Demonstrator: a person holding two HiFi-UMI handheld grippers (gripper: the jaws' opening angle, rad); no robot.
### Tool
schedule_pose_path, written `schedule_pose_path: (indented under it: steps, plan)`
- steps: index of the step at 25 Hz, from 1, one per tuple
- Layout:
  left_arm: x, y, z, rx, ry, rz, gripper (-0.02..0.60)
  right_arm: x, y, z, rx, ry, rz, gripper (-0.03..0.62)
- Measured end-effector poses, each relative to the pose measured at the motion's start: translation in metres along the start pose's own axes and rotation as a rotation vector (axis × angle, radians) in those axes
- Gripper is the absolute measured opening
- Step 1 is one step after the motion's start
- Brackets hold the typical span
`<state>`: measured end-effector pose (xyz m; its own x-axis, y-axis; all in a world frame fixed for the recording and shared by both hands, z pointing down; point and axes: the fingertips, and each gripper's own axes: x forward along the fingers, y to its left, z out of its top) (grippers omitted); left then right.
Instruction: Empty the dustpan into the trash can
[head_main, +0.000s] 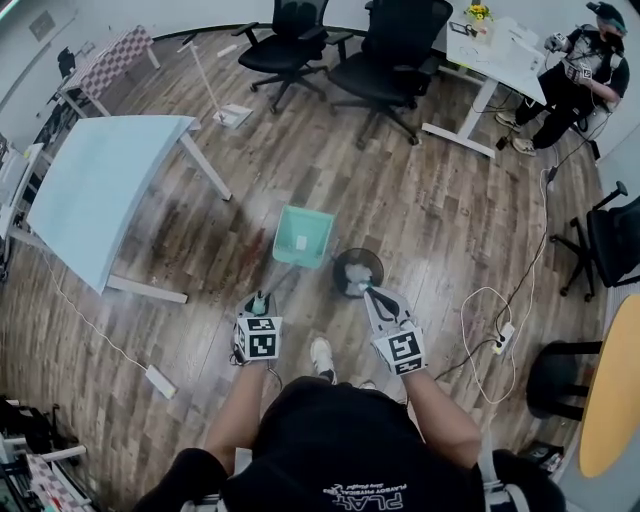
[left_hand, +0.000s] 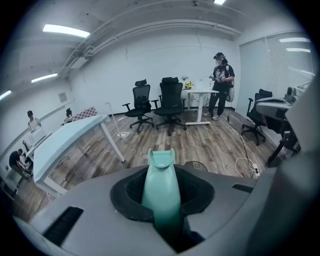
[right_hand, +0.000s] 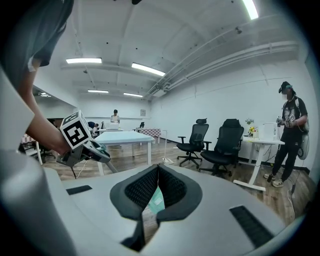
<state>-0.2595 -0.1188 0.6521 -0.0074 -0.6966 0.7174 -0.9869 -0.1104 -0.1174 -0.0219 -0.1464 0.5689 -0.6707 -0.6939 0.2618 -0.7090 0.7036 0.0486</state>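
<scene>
Dustpan (head_main: 303, 237): teal plastic with a long handle (left_hand: 161, 185). The left gripper (head_main: 260, 303) is clamped on the top end of that handle, jaws partly closed around it, and the hold looks solid. The right gripper (right_hand: 157, 176) has its pads together with nothing visible between them. Its tip hangs at the near rim of the trash can (head_main: 340, 260).

The pan is out in front over the wood floor (head_main: 420, 200), just beside the can and not over it yet. Can't tell if it touches the floor. A white scrap (head_main: 301, 242) lies in the pan.

Handling call:
- Light, stiff, smooth plastic, so the handle may twist in the pads when tipped.
- The load sits far from the grip, so expect swing.
- High on the handle works, and the free gripper could steady it lower, near the pan.
- The scrap is light and may flutter out early.

Further off: pale-blue desk (head_main: 100, 190), office chairs (head_main: 290, 40).
</scene>
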Motion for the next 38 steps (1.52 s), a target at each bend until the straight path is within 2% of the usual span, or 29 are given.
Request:
schedule_pose_path:
  steps: [6,12,16,21,28,38]
  plan:
    - [0.041,0.022,-0.022,-0.003,0.085,-0.04,0.098,0.036,-0.004,-0.012,0.024,0.057,-0.037,0.025]
    - [0.085,0.024,-0.041,-0.001,0.141,-0.088,0.098,0.071,-0.006,-0.031,0.127,0.11,-0.091,0.025]
    - [0.109,0.019,-0.047,-0.009,0.182,-0.101,0.098,0.083,-0.004,-0.036,0.131,0.133,-0.094,0.024]
    - [0.139,0.013,-0.051,-0.012,0.216,-0.091,0.098,0.096,-0.009,-0.046,0.122,0.149,-0.079,0.025]
    - [0.177,0.006,-0.052,-0.06,0.265,-0.078,0.098,0.116,-0.027,-0.063,0.146,0.17,-0.067,0.024]
    - [0.219,-0.004,-0.059,-0.062,0.341,-0.073,0.098,0.134,-0.054,-0.082,0.174,0.183,-0.061,0.025]
